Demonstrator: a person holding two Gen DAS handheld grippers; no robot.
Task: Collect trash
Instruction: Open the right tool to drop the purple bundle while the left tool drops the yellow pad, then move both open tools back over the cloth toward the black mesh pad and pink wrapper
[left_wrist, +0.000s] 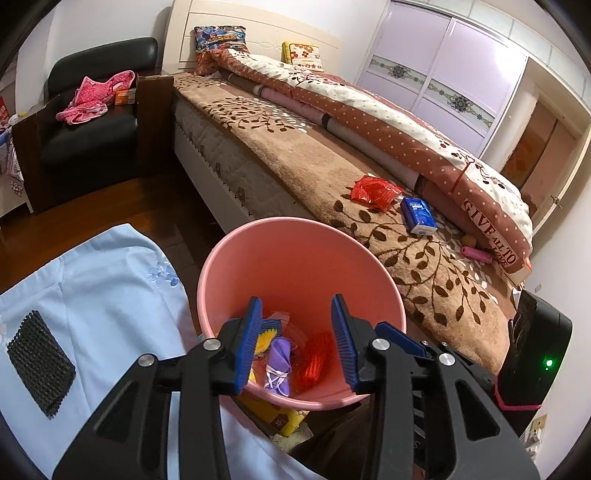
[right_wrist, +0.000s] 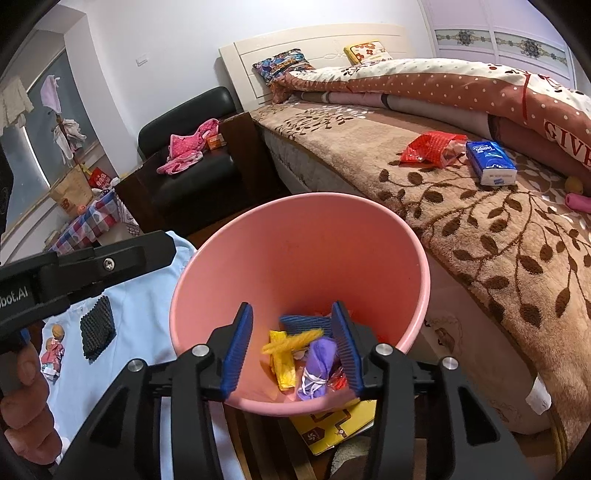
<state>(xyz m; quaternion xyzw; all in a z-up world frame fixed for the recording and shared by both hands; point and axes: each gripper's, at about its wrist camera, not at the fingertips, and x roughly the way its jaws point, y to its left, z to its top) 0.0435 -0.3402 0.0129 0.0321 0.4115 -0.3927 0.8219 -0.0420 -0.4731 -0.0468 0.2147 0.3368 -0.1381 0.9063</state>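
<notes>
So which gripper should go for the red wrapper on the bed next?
Probably the right gripper: both are open and empty over the pink bin, but the red wrapper lies to the right, and the left gripper would have to cross over.

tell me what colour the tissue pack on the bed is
Blue with a white end and white lettering. The tissue pack shows best in the right wrist view, lying beside the red wrapper.

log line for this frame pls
phase: over pink bin | left gripper: open, empty | right gripper: open, empty | on bed: red wrapper, tissue pack
</notes>
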